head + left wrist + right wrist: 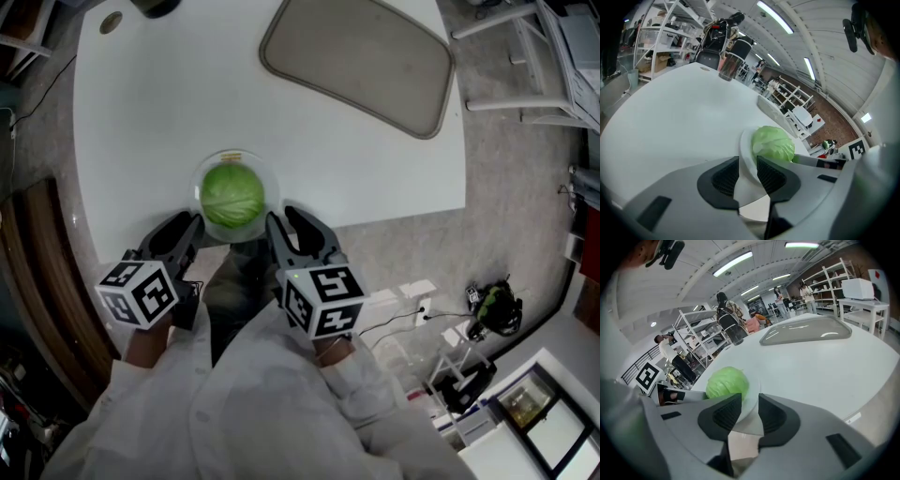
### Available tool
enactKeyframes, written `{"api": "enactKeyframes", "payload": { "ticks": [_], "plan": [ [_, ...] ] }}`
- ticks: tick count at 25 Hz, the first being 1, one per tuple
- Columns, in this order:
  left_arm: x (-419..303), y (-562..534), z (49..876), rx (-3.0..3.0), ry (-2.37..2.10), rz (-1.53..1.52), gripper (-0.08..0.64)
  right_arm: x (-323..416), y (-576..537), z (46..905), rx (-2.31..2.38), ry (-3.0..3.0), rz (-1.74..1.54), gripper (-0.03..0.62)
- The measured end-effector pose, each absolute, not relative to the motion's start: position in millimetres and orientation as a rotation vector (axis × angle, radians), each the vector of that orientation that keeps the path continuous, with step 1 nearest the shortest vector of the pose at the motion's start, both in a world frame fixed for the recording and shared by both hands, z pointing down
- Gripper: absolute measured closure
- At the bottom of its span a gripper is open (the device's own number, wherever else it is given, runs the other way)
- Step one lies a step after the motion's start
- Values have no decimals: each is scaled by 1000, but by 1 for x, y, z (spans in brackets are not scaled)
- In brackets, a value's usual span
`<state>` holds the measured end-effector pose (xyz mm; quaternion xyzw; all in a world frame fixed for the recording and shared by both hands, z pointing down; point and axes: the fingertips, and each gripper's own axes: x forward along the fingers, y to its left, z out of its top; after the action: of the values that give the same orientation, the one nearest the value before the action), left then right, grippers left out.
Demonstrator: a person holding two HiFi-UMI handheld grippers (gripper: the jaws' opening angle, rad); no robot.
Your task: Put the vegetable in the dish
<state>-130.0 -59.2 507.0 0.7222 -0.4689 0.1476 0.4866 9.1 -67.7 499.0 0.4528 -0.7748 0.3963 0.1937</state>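
A green cabbage point(232, 194) lies in a shallow clear dish point(200, 178) near the front edge of the white table point(141, 112). My left gripper point(190, 228) stands at the dish's near left rim, my right gripper point(284, 220) at its near right rim. In the left gripper view the dish rim point(746, 152) runs between the jaws of the left gripper point(747, 169), with gaps beside it and the cabbage point(773, 144) just beyond. In the right gripper view the dish rim point(752, 397) likewise passes between the parted jaws of the right gripper point(749, 409), beside the cabbage point(726, 383).
A large grey tray point(361, 61) lies at the table's far right. A small round hole point(111, 21) sits in the far left corner. To the right of the table the floor holds cables and a socket strip point(412, 295). Shelving and people stand in the background.
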Motion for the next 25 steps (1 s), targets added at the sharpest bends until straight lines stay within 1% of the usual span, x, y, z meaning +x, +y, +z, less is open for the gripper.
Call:
{"api": "enactKeyframes", "payload": {
  "ticks": [4,10,25],
  "plan": [
    [-131,-58,509,1750,-1144,372,437,8,-67,503,1272,-2153,1120,490],
    [-129,-58,508,1743,-1148,382,425,7,-69,507,1271,-2130,1122,485],
    [-127,-55,507,1709,-1123,384,425,1,-65,515,1247,-2092,1149,480]
  ]
}}
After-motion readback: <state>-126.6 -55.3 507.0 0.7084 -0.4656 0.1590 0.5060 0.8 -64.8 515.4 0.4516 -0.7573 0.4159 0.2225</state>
